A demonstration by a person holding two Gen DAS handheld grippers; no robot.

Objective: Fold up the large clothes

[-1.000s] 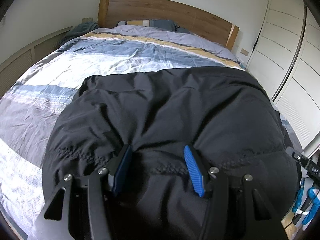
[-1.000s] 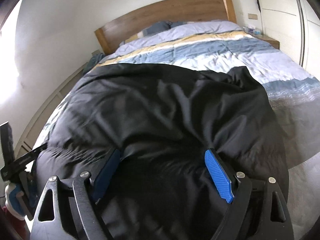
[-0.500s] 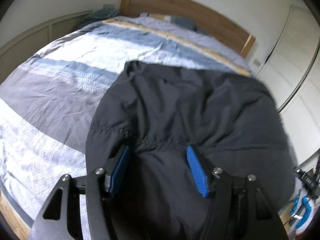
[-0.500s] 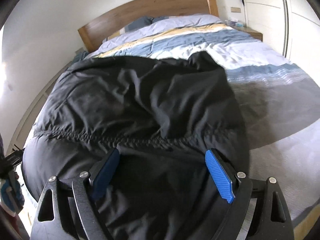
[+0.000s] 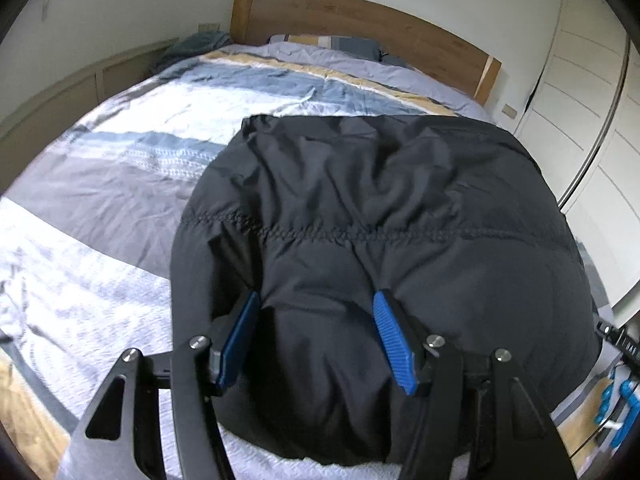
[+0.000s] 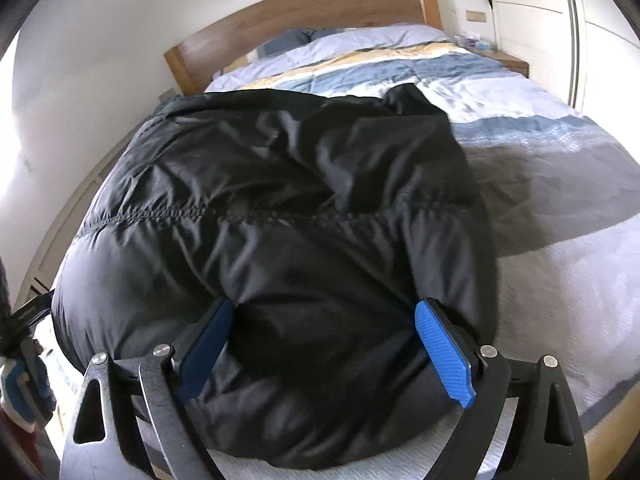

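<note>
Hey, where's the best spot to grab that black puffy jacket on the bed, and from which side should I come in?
Take the black jacket by its near hem, coming in from the foot of the bed. That padded edge bulges up below the stitched seam, giving the tongs a thick roll to pinch, while the far part lies flatter against the bedding.

Facing you is a bed [image 5: 120, 184] with a striped duvet [image 5: 168, 128] in grey, blue, white and yellow bands. At 12 o'clock you see its wooden headboard [image 5: 360, 16] against a plain white wall [image 5: 140, 4], with pillows [image 5: 344, 46] below it. At 2 o'clock stands a white panelled wardrobe [image 5: 580, 92]. In the right wrist view, you find a wooden nightstand [image 6: 514, 64] at 1 o'clock and bright daylight on the wall at 9 o'clock.
</note>
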